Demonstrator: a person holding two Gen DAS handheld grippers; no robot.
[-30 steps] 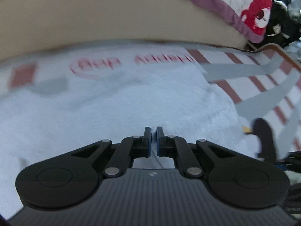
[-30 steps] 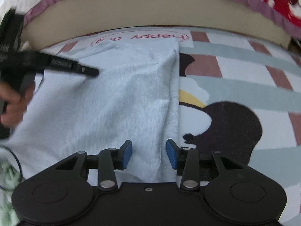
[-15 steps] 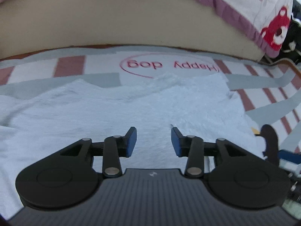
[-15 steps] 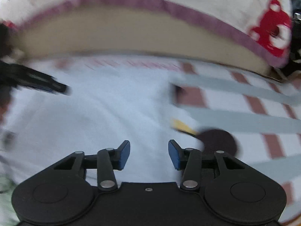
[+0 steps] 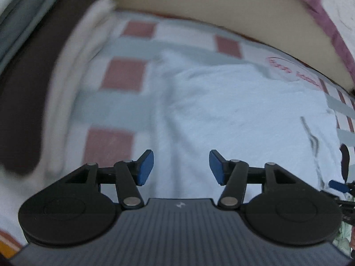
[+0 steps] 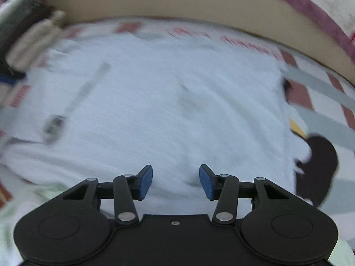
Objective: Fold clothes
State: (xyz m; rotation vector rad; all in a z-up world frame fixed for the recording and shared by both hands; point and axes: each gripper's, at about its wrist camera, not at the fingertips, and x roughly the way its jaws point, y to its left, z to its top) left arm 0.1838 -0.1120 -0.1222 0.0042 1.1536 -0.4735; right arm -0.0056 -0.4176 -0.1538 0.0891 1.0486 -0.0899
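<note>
While your left tool [image 5: 180, 167] is opening over the pale blue garment [image 5: 233, 115] on the checked mat [image 5: 124, 75], only its view shows folded clothes [image 5: 73, 51] stacked alongside. Your right tool [image 6: 176, 182] is hovering spread, gripping nothing. A second ago, the left was pinched shut.

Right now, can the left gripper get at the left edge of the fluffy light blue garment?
Probably yes. The left gripper, jaws opening and empty, hangs above the fluffy light blue garment, whose left edge lies uncovered on the checked mat.
</note>
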